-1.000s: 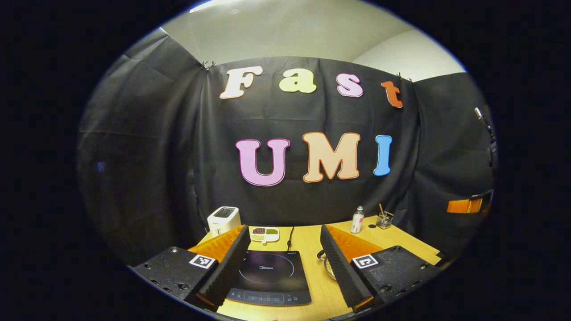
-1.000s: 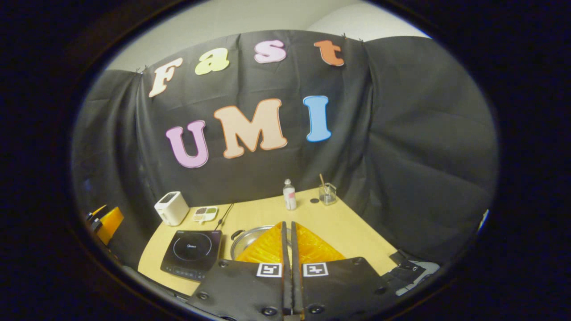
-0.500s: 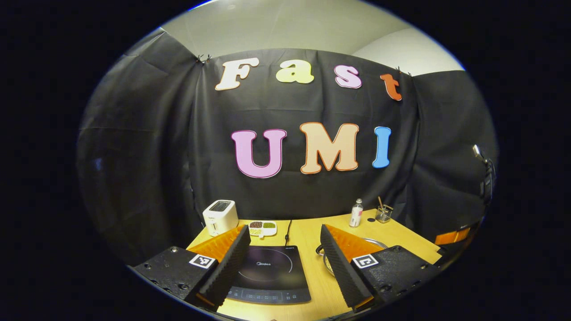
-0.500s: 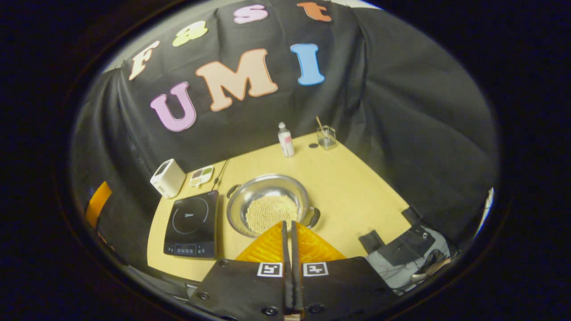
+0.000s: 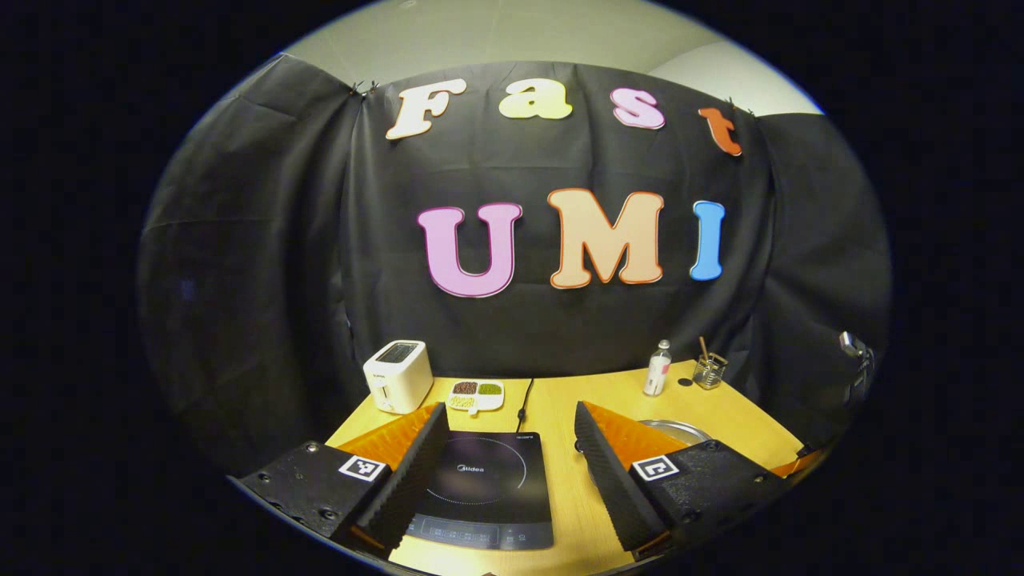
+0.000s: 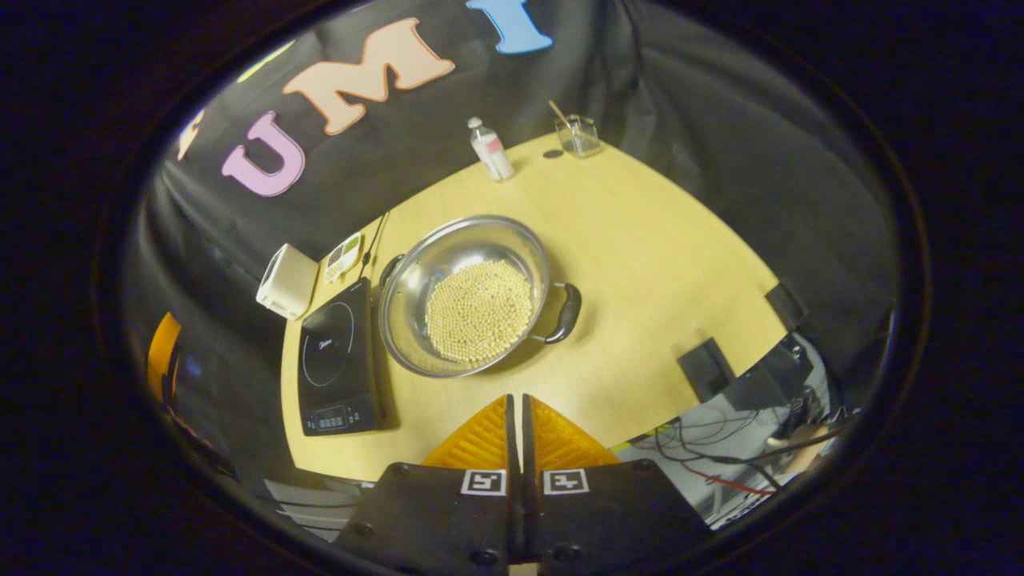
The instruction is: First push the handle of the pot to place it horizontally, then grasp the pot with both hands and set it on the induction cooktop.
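- The pot [image 6: 466,294] sits on the table [image 6: 640,264], just right of the cooktop [image 6: 336,360] as the right gripper view shows it. It is a shiny metal pot with a layer of small pale beads in its bottom.
- It has two dark handles: one [image 6: 564,312] on the side away from the cooktop, the other [image 6: 390,268] at the rim nearest the cooktop's far corner. The line between them runs at a slant, so I judge the first step, pushing a handle to square the pot, is not yet done.
- The right gripper [image 6: 516,416] hangs above the table's near edge, fingers pressed together with nothing between them and touching nothing.
- The left gripper [image 5: 508,448] is held low in front of the cooktop, fingers spread wide and empty.
- Next move, as I judge it: bring the right gripper's closed tip down beside the outer handle and nudge it sideways.
- Beyond stand a toaster [image 6: 286,280], a small dish [image 6: 342,254], a bottle [image 6: 490,150] and a glass [image 6: 578,136].
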The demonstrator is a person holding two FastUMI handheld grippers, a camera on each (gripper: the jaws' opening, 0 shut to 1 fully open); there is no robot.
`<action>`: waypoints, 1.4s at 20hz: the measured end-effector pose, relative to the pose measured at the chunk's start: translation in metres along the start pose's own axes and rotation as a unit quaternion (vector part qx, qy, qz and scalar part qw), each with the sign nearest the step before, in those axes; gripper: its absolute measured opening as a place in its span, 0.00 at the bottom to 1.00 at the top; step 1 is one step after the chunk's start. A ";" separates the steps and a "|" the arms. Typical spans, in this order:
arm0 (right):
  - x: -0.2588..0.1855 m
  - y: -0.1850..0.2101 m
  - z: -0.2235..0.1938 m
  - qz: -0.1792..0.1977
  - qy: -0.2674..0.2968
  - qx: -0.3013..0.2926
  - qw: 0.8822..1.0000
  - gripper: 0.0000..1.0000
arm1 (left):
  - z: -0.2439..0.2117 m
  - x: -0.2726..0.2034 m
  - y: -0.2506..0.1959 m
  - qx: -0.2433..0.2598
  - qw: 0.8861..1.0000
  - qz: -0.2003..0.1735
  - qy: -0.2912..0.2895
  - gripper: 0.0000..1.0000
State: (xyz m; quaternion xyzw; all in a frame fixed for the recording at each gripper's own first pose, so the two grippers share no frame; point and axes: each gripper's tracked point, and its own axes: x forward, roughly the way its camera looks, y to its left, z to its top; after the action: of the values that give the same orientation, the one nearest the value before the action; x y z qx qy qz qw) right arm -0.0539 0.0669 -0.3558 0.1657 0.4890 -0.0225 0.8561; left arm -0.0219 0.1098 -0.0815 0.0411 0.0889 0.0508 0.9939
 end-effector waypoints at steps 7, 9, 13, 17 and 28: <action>0.071 -0.013 -0.013 0.007 0.121 0.051 0.991 0.03 | -0.004 0.043 -0.012 -0.013 0.998 0.047 0.034 0.96; 0.086 -0.018 -0.015 0.005 0.147 0.063 0.987 0.03 | -0.003 0.050 -0.017 -0.015 0.997 0.057 0.041 0.96; 0.106 -0.024 -0.016 -0.004 0.179 0.066 0.982 0.03 | -0.010 0.065 -0.026 -0.011 0.996 0.073 0.056 0.96; 0.120 -0.026 -0.010 -0.008 0.191 0.075 0.979 0.03 | -0.015 0.075 -0.037 -0.019 0.994 0.084 0.067 0.96; 0.140 -0.041 0.022 -0.017 0.188 0.100 0.977 0.03 | -0.023 0.081 -0.050 -0.012 0.991 0.099 0.087 0.96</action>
State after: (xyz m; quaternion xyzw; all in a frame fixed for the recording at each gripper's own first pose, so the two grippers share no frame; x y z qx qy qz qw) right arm 0.0286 0.0386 -0.4747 0.2429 0.6394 -0.0543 0.7275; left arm 0.0581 0.0705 -0.1221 0.0333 0.1699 0.1532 0.9729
